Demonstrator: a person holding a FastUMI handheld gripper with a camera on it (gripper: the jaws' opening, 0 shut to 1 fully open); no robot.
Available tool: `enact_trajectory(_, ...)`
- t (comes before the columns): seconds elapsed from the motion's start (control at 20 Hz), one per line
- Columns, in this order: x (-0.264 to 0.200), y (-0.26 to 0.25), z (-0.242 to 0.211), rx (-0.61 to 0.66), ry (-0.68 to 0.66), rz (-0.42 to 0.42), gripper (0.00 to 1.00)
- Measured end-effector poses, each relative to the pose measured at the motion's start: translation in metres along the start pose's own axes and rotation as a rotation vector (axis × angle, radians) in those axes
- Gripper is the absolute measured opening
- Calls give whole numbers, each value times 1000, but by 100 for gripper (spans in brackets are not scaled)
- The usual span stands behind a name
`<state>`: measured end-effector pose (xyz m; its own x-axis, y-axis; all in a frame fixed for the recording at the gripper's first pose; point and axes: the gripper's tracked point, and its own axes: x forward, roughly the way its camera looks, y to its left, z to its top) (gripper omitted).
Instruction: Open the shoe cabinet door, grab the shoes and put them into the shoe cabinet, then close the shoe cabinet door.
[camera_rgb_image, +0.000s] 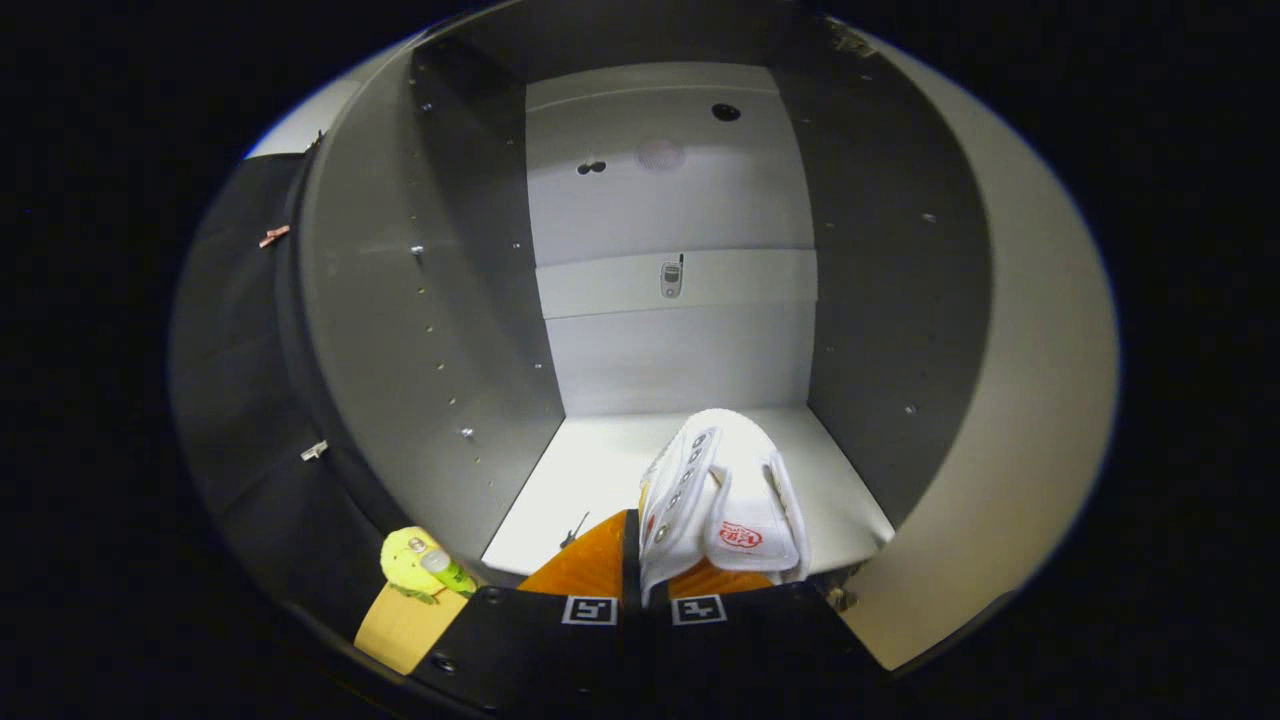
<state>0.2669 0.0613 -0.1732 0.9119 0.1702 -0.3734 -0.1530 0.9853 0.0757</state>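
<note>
The shoe cabinet (420, 330) stands open straight ahead, with grey side walls, a white back panel (680, 350) and a white bottom shelf (590, 480). Its door (1030, 400) is swung out on the right. A white shoe (735, 480) with a red logo on its tongue is held upright, toe pointing into the cabinet, over the front part of the shelf. My gripper (645, 565) is shut on the shoe's side wall near the lace eyelets; both fingers press on it. I cannot tell whether the sole touches the shelf.
A yellow-green object (415, 560) lies on a tan box (400, 625) just left of my fingers, outside the cabinet's left wall. The shelf has free room to the left of the shoe and behind it.
</note>
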Motion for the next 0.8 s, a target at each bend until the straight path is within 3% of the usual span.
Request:
enact_trajectory(0.4,107,-12,15,-80,42,-54,5)
enact_trajectory(0.8,156,-15,-15,-231,135,-76,5)
